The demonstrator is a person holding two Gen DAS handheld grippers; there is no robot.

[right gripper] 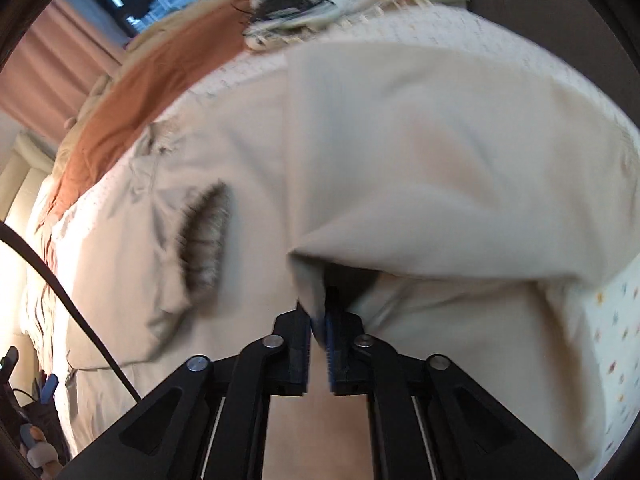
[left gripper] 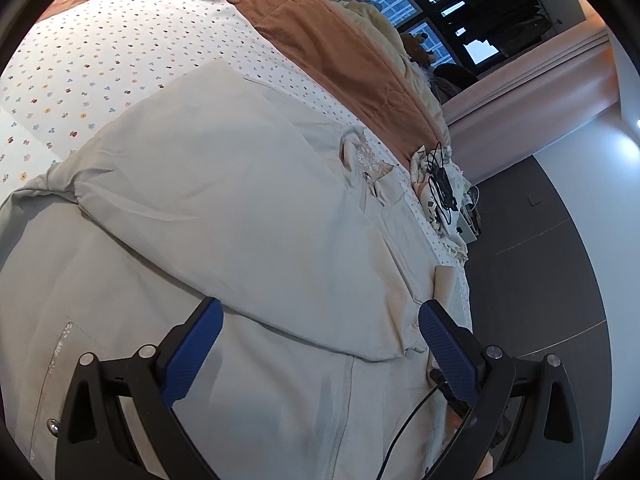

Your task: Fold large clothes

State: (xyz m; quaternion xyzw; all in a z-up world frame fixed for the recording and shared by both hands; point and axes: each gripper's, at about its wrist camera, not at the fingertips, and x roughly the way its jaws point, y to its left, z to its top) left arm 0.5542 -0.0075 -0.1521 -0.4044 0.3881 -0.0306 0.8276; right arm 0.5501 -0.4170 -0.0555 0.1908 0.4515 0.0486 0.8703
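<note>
A large pale beige jacket [left gripper: 240, 184] lies spread over the bed, one part folded across its body, with a zipper [left gripper: 344, 392] running down the near part. My left gripper [left gripper: 320, 306] hovers just above it, blue pads wide apart and nothing between them. In the right wrist view the jacket [right gripper: 420, 160] fills the frame, with a fur trim [right gripper: 204, 236] showing at the left. My right gripper [right gripper: 318, 308] is shut on the edge of a raised fold of the jacket, which drapes away from the pinch.
The bed has a flower-dotted sheet [left gripper: 80, 60] and a brown blanket [left gripper: 320, 32] along the far side. A tangle of black cables [left gripper: 440, 184] sits near the bed's corner. Dark floor [left gripper: 540, 260] lies beyond the edge. A black cable [right gripper: 60, 280] crosses at the left.
</note>
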